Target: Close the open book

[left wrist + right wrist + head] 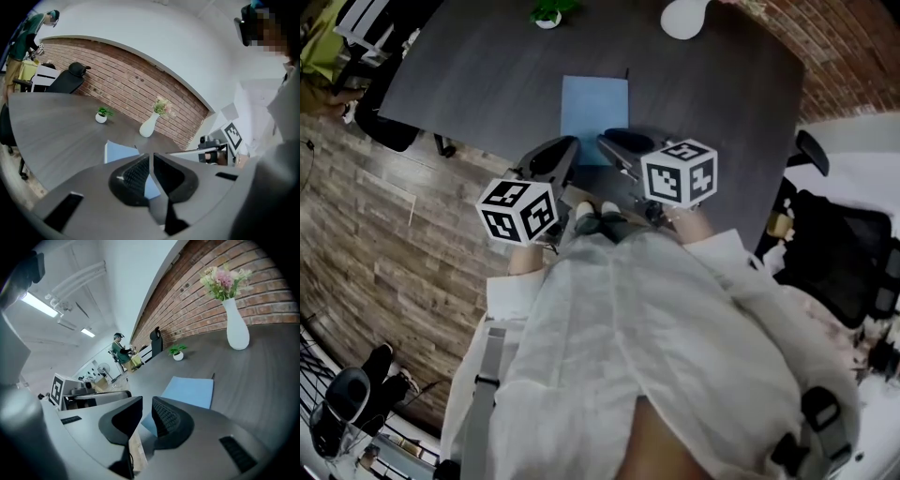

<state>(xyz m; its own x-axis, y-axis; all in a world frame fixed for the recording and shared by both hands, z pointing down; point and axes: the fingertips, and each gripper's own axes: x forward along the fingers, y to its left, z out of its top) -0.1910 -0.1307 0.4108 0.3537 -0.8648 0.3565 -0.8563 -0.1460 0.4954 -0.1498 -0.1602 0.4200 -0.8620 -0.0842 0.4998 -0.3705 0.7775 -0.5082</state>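
White shirt [656, 347] of the person fills the near foreground, both grippers held out ahead of it.

Dark grey counter [487, 84] spreads ahead of and below both sets of jaws. Wood-plank floor [394, 244] shows behind the left jaws. Brick wall [211, 301] runs beyond the counter's far edge.

Left gripper [151, 154], marker cube [517, 210] on top: jaws drawn together, only a hairline slit between the pads, nothing in it. It is raised clear of the counter.

Right gripper [146, 400], just beside the left one, with its own cube [679, 172]: jaws narrow, a small gap between the pads, nothing held.

Blue book [594, 105] lies flat on the counter just ahead of both jaws, cover up and closed as far as can be seen, touched by neither gripper.

White vase [236, 324] with flowers stands well beyond the book, off to the right of the jaws. Small potted plant [177, 352] sits at the far edge, left of the vase.
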